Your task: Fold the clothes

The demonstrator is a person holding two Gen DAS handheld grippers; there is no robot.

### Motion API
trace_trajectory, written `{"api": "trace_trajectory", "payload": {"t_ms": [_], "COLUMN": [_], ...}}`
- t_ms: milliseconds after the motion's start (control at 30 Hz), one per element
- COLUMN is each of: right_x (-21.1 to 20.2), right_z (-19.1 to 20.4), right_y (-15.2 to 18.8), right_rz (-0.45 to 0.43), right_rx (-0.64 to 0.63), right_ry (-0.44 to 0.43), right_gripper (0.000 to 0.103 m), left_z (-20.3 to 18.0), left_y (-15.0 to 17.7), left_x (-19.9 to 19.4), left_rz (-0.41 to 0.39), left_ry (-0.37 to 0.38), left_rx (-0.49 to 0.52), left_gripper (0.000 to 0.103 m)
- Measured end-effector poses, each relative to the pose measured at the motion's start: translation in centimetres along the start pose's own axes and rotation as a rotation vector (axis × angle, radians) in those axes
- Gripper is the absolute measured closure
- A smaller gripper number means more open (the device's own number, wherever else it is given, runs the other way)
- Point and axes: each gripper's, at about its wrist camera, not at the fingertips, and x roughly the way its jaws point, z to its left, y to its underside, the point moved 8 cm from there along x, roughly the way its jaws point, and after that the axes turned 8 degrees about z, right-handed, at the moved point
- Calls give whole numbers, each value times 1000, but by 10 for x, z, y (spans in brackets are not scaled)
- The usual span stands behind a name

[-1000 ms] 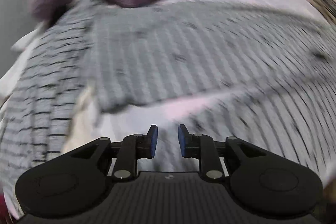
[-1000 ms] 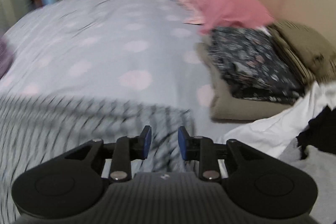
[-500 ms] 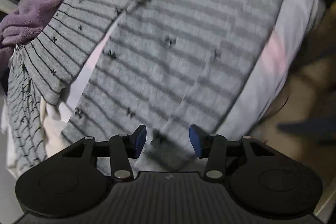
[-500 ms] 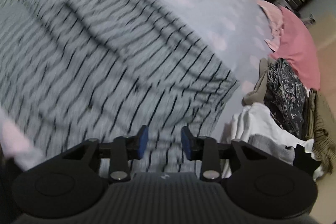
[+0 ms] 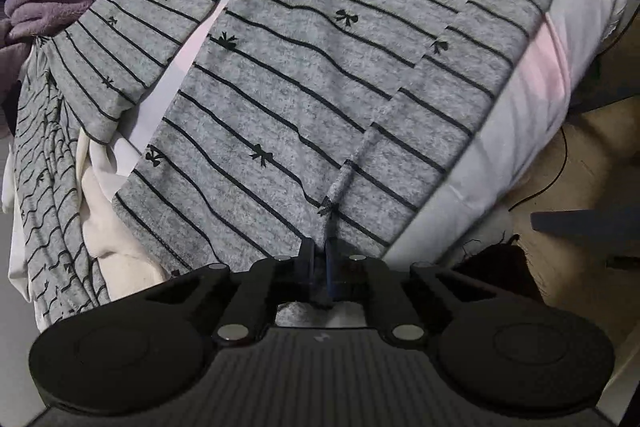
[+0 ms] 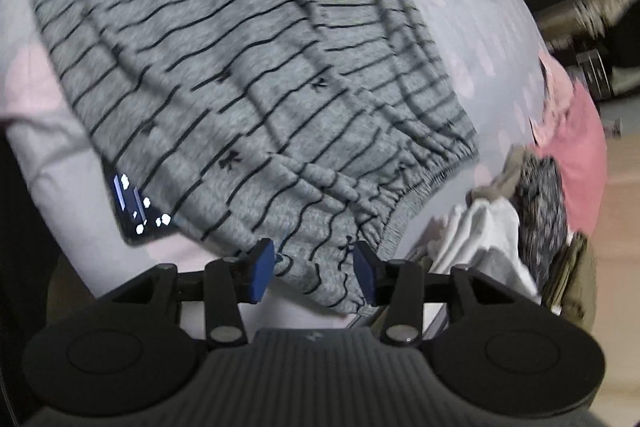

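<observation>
The left gripper (image 5: 319,259) has just clenched its jaws on a leg hem of the grey black-striped knit trousers (image 5: 320,67). The right gripper (image 6: 314,269), jaws just widening, straddles the elastic waistband untouched. The trousers stretch away lengthwise across the bed (image 6: 472,11).

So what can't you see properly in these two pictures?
- Left gripper: shut on the hem of the striped pants; the pinched bit is hidden between the fingers, left view.
- Pants top: cut off by the upper edge, both views.
- Right gripper: open over the waistband; whether the pads touch it is unclear from blur.
- Dark thing with bright dots: half under the pants, too blurred to name.
- Clothes pile: squashed at the right edge.
</observation>
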Motion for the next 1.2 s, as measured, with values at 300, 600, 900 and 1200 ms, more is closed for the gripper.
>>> {"api": "trace_trajectory", "payload": {"t_ms": [300, 600, 900, 1200], "right_x": [25, 0, -72, -99], "right_z": [37, -3, -35, -40], "right_y": [-6, 3, 47, 76], "right_rz": [42, -20, -25, -12], "right_rx": [-264, 53, 124, 174], "right_ry": [4, 33, 87, 72], "right_gripper": [64, 102, 103, 103], "left_z": [24, 54, 75, 60], "left_y": [11, 2, 24, 37], "left_x": [-48, -100, -181, -216], "left_rz": [-109, -256, -453, -478], "left_ry": [-9, -40, -46, -89], "left_rx": [-151, -381, -516, -545], "left_gripper": [100, 102, 102, 102]}}
